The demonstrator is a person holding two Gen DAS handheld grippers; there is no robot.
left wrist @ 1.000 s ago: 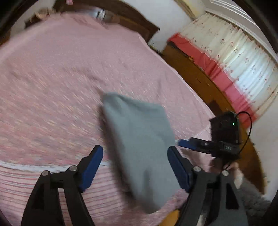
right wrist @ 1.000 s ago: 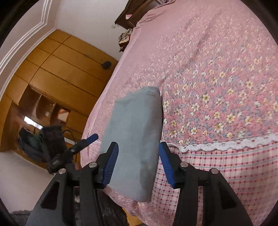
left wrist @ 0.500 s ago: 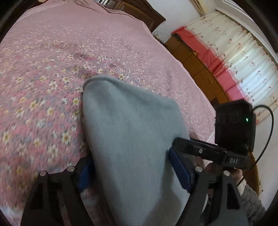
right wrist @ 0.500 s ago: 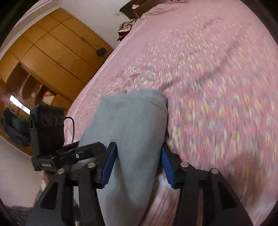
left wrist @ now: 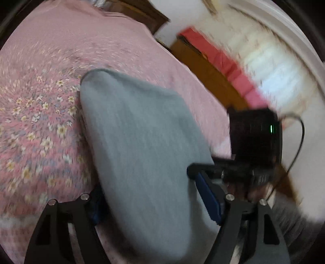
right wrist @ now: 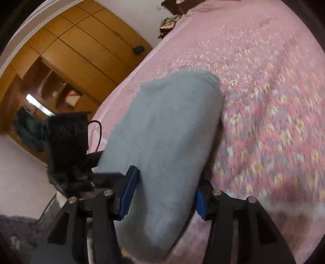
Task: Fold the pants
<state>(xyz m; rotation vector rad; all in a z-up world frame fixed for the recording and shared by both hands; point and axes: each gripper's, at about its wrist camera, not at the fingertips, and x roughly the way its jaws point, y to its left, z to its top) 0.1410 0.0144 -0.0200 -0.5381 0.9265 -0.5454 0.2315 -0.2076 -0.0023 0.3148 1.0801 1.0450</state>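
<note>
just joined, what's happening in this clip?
A person with a handheld gripper in each hand is folding grey pants on a pink floral bedspread. The pants already form a compact bundle near the bed's edge. The left gripper and right gripper each straddle it with wide jaws; whether either is pinching the cloth is unclear. Both views are motion-blurred.

Home bedroom. Ahead of grippers: wide bed (right wrist: pixel 264 81) with pink flower cover, dark wood headboard (left wrist: pixel 140 12) at far end. Left of right gripper: wood wardrobe (right wrist: pixel 81 54) with open shelves. Right of left gripper: window with white-red curtain (left wrist: pixel 254 67).
</note>
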